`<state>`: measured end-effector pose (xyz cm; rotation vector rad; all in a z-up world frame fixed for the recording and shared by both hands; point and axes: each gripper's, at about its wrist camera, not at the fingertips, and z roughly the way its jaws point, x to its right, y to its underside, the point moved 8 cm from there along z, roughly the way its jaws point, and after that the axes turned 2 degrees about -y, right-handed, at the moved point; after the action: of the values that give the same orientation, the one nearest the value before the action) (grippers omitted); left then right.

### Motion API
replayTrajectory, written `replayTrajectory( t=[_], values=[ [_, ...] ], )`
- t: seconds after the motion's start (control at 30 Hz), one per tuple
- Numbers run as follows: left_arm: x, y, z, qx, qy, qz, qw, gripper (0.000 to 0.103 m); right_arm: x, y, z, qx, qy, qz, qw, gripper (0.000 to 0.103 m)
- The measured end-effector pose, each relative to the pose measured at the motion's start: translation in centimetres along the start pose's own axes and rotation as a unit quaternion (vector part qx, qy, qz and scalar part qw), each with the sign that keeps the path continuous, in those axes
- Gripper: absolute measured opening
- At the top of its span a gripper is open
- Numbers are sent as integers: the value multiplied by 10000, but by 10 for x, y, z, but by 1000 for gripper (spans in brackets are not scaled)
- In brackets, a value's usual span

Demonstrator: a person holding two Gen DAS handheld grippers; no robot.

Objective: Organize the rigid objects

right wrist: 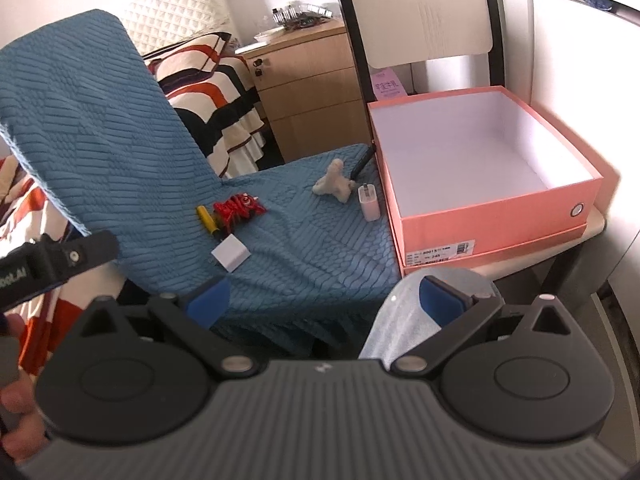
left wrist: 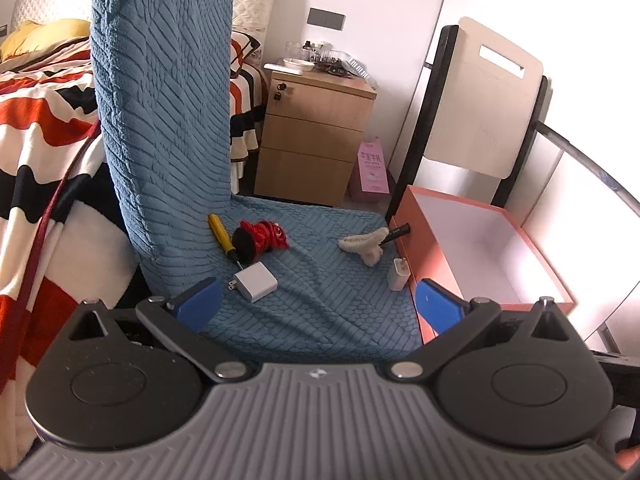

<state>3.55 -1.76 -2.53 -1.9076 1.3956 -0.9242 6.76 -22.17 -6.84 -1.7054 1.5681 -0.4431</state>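
Note:
On the blue-covered chair seat [left wrist: 320, 280] lie a yellow screwdriver [left wrist: 221, 236], a red toy [left wrist: 262, 238], a large white charger [left wrist: 256, 280], a cream hair claw [left wrist: 366, 245], a small black tube [left wrist: 398, 233] and a small white plug [left wrist: 399, 274]. They also show in the right wrist view: the screwdriver [right wrist: 207, 220], the toy [right wrist: 238, 209], the large charger [right wrist: 231, 255], the claw [right wrist: 334, 182], the small plug [right wrist: 369, 202]. An open, empty pink box [right wrist: 496, 208] stands right of the seat. My left gripper [left wrist: 318, 306] is open and empty above the seat's front. My right gripper [right wrist: 324, 300] is open and empty, short of the seat.
The blue chair back [left wrist: 164, 100] rises on the left. A striped bed [left wrist: 40, 128] lies behind it. A wooden nightstand [left wrist: 312, 136] and a pink bag [left wrist: 372, 168] stand at the back. The pink box sits on a second chair [right wrist: 420, 8]. The left gripper's handle [right wrist: 52, 264] shows at left.

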Motion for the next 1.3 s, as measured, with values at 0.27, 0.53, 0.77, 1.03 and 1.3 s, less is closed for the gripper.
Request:
replayTrajectory(
  t=[0.27, 0.53, 0.77, 1.03, 1.3],
  values=[
    [-6, 1, 6, -26, 27, -101, 9999, 103, -3, -5, 1, 97, 24, -24, 9999, 103],
    [-8, 5, 18, -88, 14, -104, 9999, 103, 1, -1, 14, 16, 5, -43, 10000, 101],
    [-8, 11, 35, -230, -20, -51, 9997, 103, 8, -2, 27, 17, 65, -58, 10000, 100],
    [-8, 14, 52, -373, -42, 22, 9993, 103, 12, 0, 42, -92, 114, 9, 9999, 100],
    [-13, 10, 77, -488, -109, 66, 9987, 103, 9, -5, 65, -121, 76, -32, 9999, 99]
  ],
)
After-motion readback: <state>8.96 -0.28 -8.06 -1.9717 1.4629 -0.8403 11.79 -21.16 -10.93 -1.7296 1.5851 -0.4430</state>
